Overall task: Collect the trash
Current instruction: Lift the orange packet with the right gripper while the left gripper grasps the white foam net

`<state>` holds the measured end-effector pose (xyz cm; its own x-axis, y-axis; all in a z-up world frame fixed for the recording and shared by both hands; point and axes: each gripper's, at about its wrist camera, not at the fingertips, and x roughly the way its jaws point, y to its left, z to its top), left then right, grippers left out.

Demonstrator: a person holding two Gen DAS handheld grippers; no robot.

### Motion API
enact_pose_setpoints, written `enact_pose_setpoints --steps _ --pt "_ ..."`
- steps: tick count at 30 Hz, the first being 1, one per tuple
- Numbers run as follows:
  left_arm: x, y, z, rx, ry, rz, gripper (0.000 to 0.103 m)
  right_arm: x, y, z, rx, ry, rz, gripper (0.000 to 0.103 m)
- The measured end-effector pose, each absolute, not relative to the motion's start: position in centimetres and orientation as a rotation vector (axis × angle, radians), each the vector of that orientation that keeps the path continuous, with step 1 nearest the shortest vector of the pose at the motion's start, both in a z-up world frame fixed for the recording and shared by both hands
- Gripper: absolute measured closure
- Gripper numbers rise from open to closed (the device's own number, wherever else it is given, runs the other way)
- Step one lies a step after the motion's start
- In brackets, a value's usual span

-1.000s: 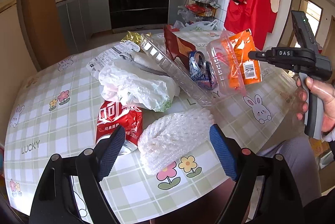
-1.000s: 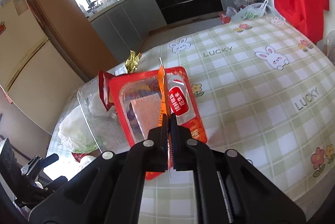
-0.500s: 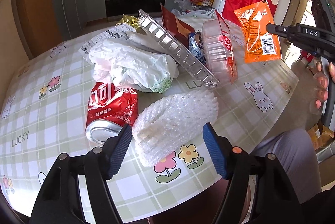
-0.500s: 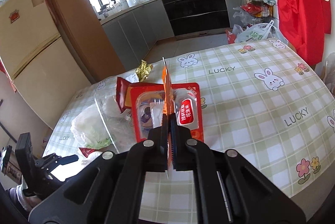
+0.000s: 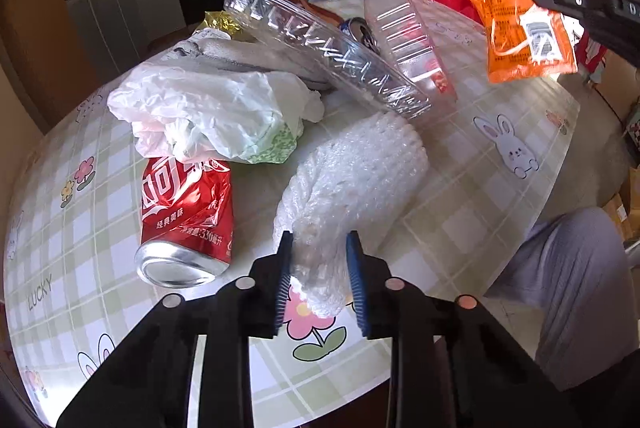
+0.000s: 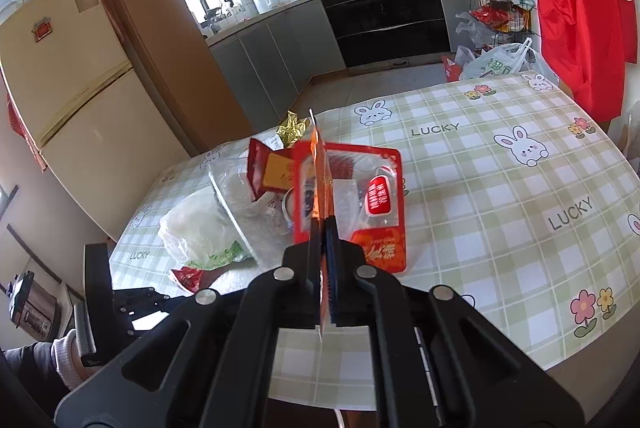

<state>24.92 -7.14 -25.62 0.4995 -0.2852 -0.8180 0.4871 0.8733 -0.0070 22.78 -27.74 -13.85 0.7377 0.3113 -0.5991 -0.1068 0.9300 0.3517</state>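
Observation:
My left gripper (image 5: 319,270) is shut on the near end of a white foam net sleeve (image 5: 352,180) that lies on the checked table (image 5: 472,212). A crushed red cola can (image 5: 186,216) lies just left of it. A crumpled white plastic bag (image 5: 212,116) and clear plastic trays (image 5: 320,44) lie behind. My right gripper (image 6: 325,240) is shut on an orange sachet (image 6: 322,180), held edge-on above the table; the sachet also shows in the left wrist view (image 5: 516,12), lifted at the upper right. A red-edged tray (image 6: 372,196) lies under it.
A gold foil scrap (image 6: 294,126) and a red wrapper (image 6: 260,164) lie at the pile's far side. The table edge (image 5: 532,204) runs along the right, with a person's leg (image 5: 580,288) beyond it. Kitchen cabinets, a fridge (image 6: 60,84) and a red garment (image 6: 580,0) stand behind.
My left gripper has moved forward and closed on the foam net sleeve. My right gripper has lifted the orange sachet higher and away from the pile.

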Motion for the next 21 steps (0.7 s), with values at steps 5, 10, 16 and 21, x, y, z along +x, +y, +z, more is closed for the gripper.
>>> enact_pose_setpoints --steps 5,10,16,21 --pt "23.0 -5.7 -22.1 0.168 0.868 -0.496 0.085 21.7 -26.9 -13.5 0.29 0.703 0.258 0.096" --pt "20.2 -3.9 -19.4 0.138 0.815 -0.486 0.085 20.6 -25.9 -13.2 0.275 0.698 0.277 0.096" --pt "17.4 -1.6 -17.1 0.085 0.753 -0.454 0.085 19.0 -24.4 -13.3 0.263 0.713 0.295 0.096" --pt "15.5 -0.4 -16.4 0.053 0.731 -0.421 0.085 16.7 -22.5 -13.3 0.244 0.72 0.32 0.096"
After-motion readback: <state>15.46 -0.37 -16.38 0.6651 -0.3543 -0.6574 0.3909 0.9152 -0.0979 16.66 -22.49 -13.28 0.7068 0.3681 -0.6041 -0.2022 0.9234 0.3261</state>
